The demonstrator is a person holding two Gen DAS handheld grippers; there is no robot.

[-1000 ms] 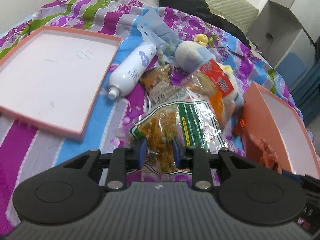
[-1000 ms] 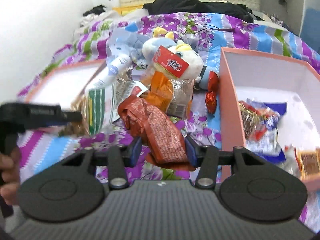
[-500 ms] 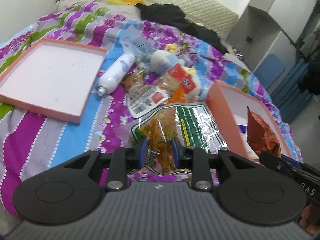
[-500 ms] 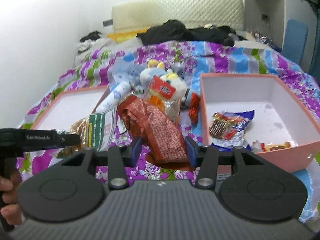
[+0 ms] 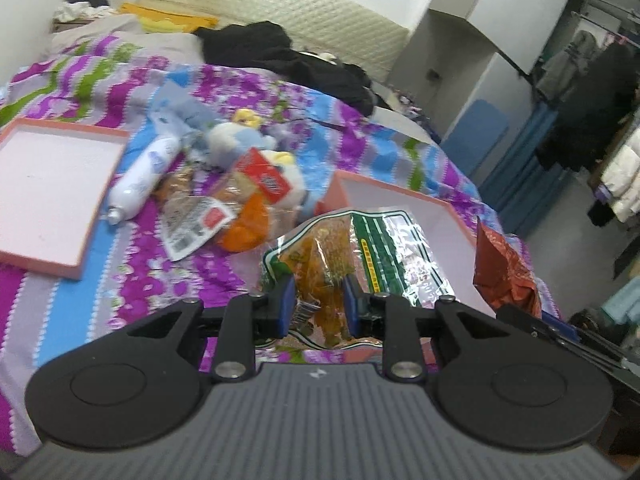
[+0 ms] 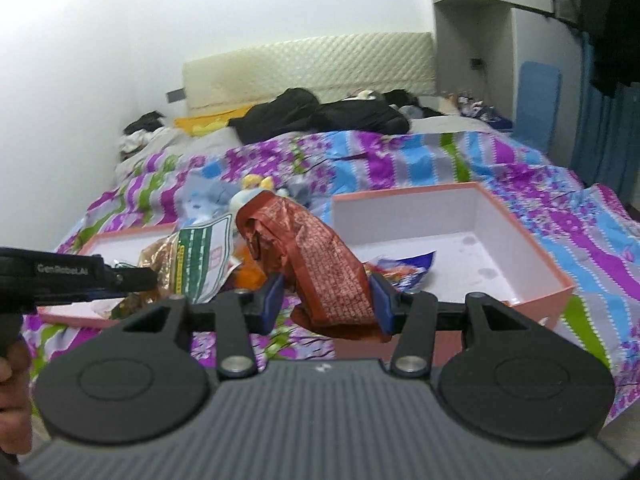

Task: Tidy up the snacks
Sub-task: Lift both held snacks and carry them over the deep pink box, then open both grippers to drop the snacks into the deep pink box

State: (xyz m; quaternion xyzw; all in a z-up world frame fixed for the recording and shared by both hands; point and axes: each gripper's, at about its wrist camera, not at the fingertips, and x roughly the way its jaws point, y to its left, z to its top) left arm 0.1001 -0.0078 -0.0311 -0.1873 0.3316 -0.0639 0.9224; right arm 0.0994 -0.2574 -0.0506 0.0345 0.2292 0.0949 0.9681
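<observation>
Two snack bags aloft at once, one per gripper.

Left wrist view: left gripper (image 5: pixel 319 302) clamped on the clear green-striped bag (image 5: pixel 352 256) of orange-yellow snacks, bag pinched near its lower edge between the blue pads (image 5: pixel 285 300). A second ago low over the bedspread (image 5: pixel 132 264) amid the pile; now raised, with the pink box (image 5: pixel 390 194) directly beyond the bag. Red foil bag (image 5: pixel 502 268) showing at right, by the box's far side. Left on the bedspread: white bottle (image 5: pixel 142 178), plush toy (image 5: pixel 240 140), a few more packets (image 5: pixel 224 216), and the shallow pink lid (image 5: pixel 52 192) well to the left.

Right wrist view: right gripper (image 6: pixel 327 301) closed on the red foil bag (image 6: pixel 316 264), held up in front of the box (image 6: pixel 532 252); a second ago close down over the pile. Blue-wrapped snacks (image 6: pixel 404 266) already lying inside the box. Left gripper (image 6: pixel 132 278) entering from the left, carrying its striped bag (image 6: pixel 202 258).

Judged from the lift: both pickups done, carry toward the box under way, release over its open floor the likely next step, several packets yet to collect.
</observation>
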